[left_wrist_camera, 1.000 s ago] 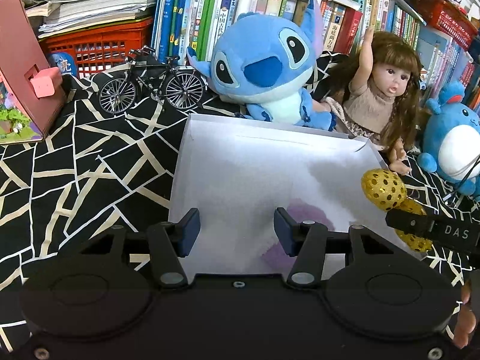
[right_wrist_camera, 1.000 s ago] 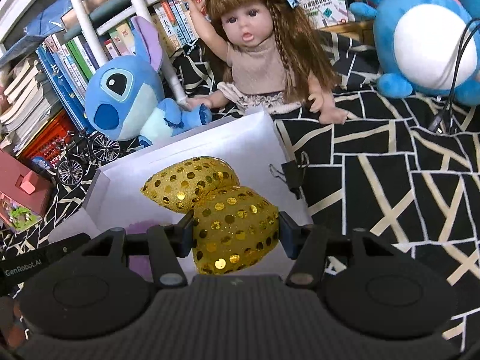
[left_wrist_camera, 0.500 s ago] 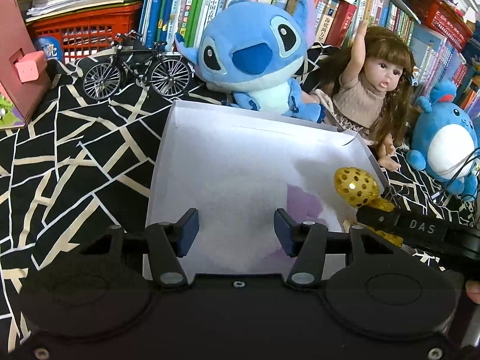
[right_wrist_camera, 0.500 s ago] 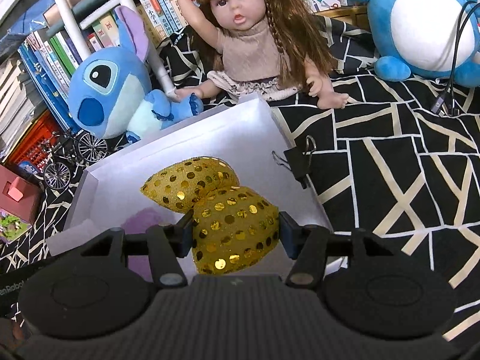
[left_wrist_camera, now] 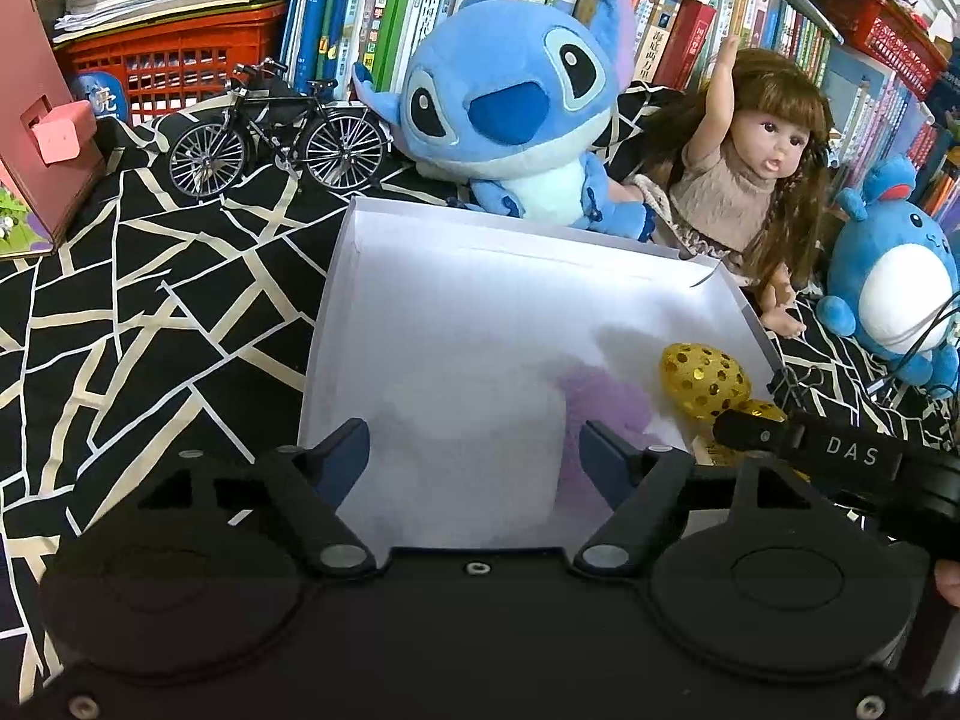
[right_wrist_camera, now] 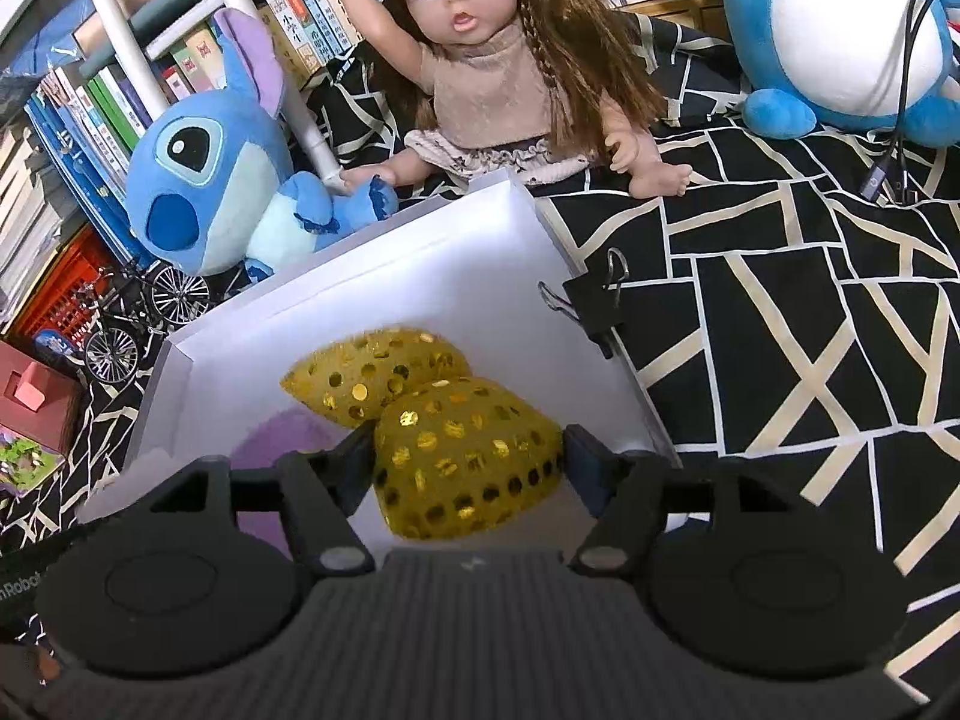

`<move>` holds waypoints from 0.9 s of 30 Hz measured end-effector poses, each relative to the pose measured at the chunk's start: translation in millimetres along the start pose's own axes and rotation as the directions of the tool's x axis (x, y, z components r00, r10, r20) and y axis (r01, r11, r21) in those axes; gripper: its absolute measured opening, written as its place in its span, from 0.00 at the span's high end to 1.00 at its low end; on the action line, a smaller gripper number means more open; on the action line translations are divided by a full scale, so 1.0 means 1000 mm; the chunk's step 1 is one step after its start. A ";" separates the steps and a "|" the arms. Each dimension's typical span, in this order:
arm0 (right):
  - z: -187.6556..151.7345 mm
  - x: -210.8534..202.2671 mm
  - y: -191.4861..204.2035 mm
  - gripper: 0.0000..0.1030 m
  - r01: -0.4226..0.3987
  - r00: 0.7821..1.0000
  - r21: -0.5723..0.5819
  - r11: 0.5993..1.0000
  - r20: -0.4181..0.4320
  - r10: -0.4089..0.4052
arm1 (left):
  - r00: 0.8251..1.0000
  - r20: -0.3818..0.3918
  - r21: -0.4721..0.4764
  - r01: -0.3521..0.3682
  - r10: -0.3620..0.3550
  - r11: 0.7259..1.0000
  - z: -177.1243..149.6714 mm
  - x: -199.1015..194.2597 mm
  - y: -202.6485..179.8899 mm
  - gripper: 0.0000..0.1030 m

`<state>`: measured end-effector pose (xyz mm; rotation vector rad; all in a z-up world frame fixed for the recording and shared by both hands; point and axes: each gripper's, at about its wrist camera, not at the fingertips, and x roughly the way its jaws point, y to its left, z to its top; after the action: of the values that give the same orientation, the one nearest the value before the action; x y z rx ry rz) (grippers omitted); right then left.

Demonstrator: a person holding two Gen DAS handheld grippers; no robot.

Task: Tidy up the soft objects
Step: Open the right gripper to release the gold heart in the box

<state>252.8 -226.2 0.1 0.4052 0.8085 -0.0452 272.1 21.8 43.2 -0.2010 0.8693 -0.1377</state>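
A white shallow box (left_wrist_camera: 456, 228) (right_wrist_camera: 420, 240) lies on the black-and-cream patterned cloth. My right gripper (right_wrist_camera: 465, 456) is shut on a gold sequined soft bow (right_wrist_camera: 456, 456) and holds it inside the box near its right wall. The bow's other lobe (left_wrist_camera: 705, 381) shows in the left wrist view beside the right gripper (left_wrist_camera: 780, 438). A purple soft thing (left_wrist_camera: 606, 402) (right_wrist_camera: 276, 444) lies on the box floor. My left gripper (left_wrist_camera: 474, 450) is open and empty over the box's near edge.
A blue Stitch plush (left_wrist_camera: 516, 114) (right_wrist_camera: 222, 180), a doll (left_wrist_camera: 750, 180) (right_wrist_camera: 498, 72) and a blue round plush (left_wrist_camera: 894, 294) (right_wrist_camera: 840, 30) sit behind the box. A model bicycle (left_wrist_camera: 276, 132), red crate (left_wrist_camera: 180, 60), bookshelf, pink house (left_wrist_camera: 36, 120) and binder clip (right_wrist_camera: 591, 306) are around.
My right gripper has carried the gold bow lower into the box. My left gripper has drawn closer to the box's near edge. Both grips are unchanged.
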 end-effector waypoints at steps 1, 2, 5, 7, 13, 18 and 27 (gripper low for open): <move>0.000 -0.001 0.000 0.25 -0.002 1.000 0.000 1.000 0.001 0.002 | 1.000 0.001 0.000 0.000 0.000 1.000 0.000 -0.001 0.000 0.25; 0.000 -0.001 0.000 0.23 -0.007 1.000 0.000 1.000 0.002 0.007 | 1.000 0.003 0.000 -0.001 0.001 1.000 0.000 -0.001 0.000 0.24; 0.000 -0.005 -0.001 0.21 -0.013 1.000 -0.002 1.000 0.011 0.013 | 1.000 0.004 -0.004 0.001 -0.001 1.000 -0.002 -0.003 0.001 0.23; 0.000 -0.007 0.000 0.20 -0.022 1.000 -0.009 1.000 0.013 0.022 | 1.000 0.004 -0.007 0.006 -0.006 1.000 -0.003 -0.005 0.002 0.23; -0.004 -0.016 0.000 0.18 -0.035 0.999 -0.032 0.999 0.026 0.036 | 1.000 0.021 -0.011 0.019 -0.018 1.000 -0.007 -0.015 0.003 0.20; -0.008 -0.025 -0.002 0.18 -0.050 0.998 -0.058 0.997 0.042 0.052 | 0.999 0.042 0.004 0.029 -0.029 1.000 -0.012 -0.027 0.001 0.18; -0.020 -0.048 0.001 0.16 -0.072 0.993 -0.136 0.988 0.082 0.083 | 0.996 0.077 0.032 0.052 -0.054 0.998 -0.027 -0.052 -0.005 0.16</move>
<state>206.0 -223.8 21.9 0.3059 0.7044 0.0629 217.7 24.6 66.0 -0.1999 0.7843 -0.1910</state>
